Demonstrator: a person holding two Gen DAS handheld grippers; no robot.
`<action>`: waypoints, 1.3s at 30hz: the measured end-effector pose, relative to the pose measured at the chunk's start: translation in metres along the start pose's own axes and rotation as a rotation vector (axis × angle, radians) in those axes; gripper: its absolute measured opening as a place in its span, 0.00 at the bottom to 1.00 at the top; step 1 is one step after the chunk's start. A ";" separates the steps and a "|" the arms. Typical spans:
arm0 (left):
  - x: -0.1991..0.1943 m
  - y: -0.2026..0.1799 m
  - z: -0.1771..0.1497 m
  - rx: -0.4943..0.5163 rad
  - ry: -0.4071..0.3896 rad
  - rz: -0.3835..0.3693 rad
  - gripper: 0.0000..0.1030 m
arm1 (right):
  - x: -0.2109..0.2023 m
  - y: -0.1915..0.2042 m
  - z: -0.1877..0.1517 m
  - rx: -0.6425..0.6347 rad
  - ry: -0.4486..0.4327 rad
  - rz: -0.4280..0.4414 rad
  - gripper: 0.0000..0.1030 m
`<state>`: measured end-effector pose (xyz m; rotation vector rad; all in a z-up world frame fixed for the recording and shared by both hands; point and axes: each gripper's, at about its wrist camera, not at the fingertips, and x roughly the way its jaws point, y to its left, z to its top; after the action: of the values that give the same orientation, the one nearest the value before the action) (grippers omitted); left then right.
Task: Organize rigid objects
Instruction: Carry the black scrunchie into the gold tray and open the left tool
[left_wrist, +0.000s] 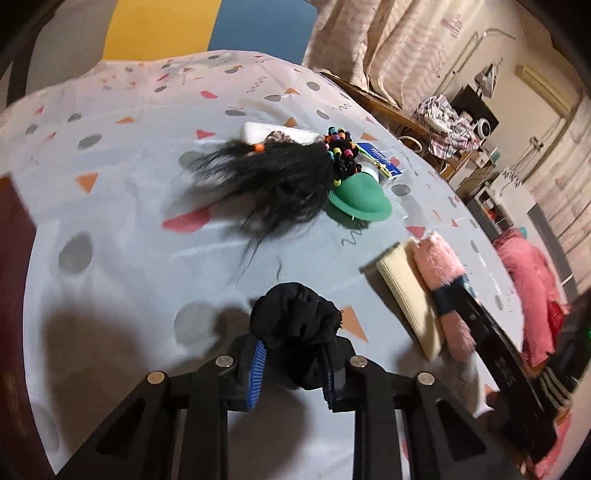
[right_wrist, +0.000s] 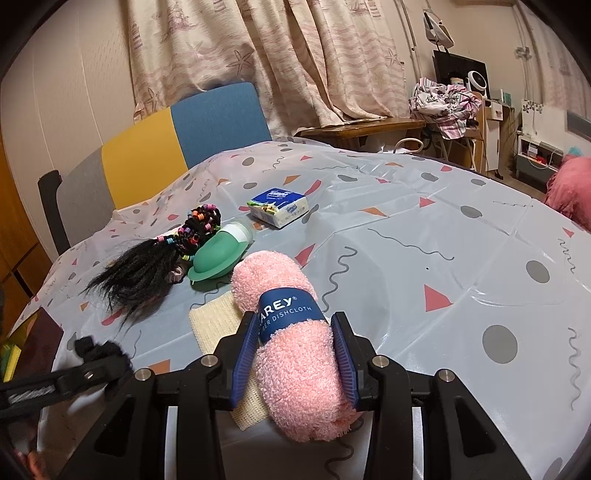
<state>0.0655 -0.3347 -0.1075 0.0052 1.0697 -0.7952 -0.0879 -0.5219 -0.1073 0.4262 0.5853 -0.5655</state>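
My left gripper (left_wrist: 293, 365) is shut on a bunched black cloth (left_wrist: 295, 317) and holds it just above the table. My right gripper (right_wrist: 297, 350) is shut on a rolled pink dishcloth (right_wrist: 291, 332) with a blue paper band; the roll rests beside a cream cloth (right_wrist: 218, 321). The same pink roll (left_wrist: 441, 273) and cream cloth (left_wrist: 406, 291) show at the right in the left wrist view. A black wig with coloured beads (left_wrist: 273, 181) (right_wrist: 147, 269), a green hat-shaped object (left_wrist: 360, 199) (right_wrist: 218, 258) and a tissue pack (right_wrist: 279, 208) lie further back.
The table carries a pale patterned plastic cover (right_wrist: 443, 240). A yellow, blue and grey chair back (right_wrist: 177, 140) stands behind it. A pink fluffy item (left_wrist: 528, 280) lies off the right edge. Curtains and a cluttered side desk (right_wrist: 369, 125) are behind.
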 end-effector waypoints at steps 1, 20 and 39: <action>-0.004 0.002 -0.004 -0.014 -0.002 -0.011 0.23 | 0.000 0.000 0.000 -0.002 0.002 -0.002 0.40; -0.129 0.053 -0.022 -0.098 -0.184 -0.041 0.22 | -0.001 0.016 -0.002 -0.080 -0.006 -0.075 0.40; -0.146 0.204 0.000 -0.312 -0.143 0.182 0.23 | -0.017 0.050 -0.008 -0.257 -0.088 -0.146 0.40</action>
<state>0.1499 -0.1013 -0.0672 -0.2129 1.0310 -0.4525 -0.0721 -0.4729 -0.0920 0.1163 0.5986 -0.6356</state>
